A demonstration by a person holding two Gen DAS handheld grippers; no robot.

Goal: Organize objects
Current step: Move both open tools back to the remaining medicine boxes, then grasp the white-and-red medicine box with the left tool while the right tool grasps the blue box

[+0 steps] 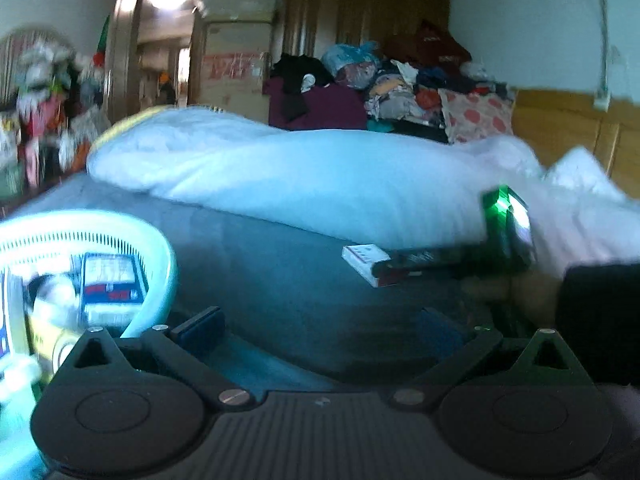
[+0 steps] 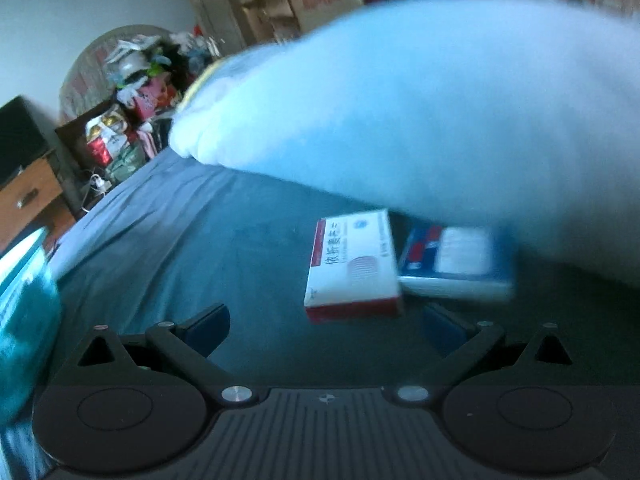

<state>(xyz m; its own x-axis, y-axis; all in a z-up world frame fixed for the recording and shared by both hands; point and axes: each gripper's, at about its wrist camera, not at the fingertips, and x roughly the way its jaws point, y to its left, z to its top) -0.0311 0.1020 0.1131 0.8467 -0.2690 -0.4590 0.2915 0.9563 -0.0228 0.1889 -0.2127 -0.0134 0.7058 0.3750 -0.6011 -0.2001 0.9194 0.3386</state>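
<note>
A bed covered in a blue sheet (image 2: 208, 240) carries two medicine boxes near its middle, just beside the edge of a folded white duvet (image 2: 420, 100). The red-and-white box (image 2: 354, 266) lies flat, touching a blue-and-white box (image 2: 456, 264) on its right. The right gripper (image 2: 326, 326) hovers just short of them, fingers spread wide and holding nothing. The left gripper (image 1: 324, 328) is likewise spread and empty, beside a pale basket (image 1: 160, 256) of boxes at the bed's left edge.

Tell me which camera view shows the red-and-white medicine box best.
The right wrist view: the red-and-white medicine box lies close, top face and print visible. The left wrist view catches it only edge-on, farther away and blurred.
</note>
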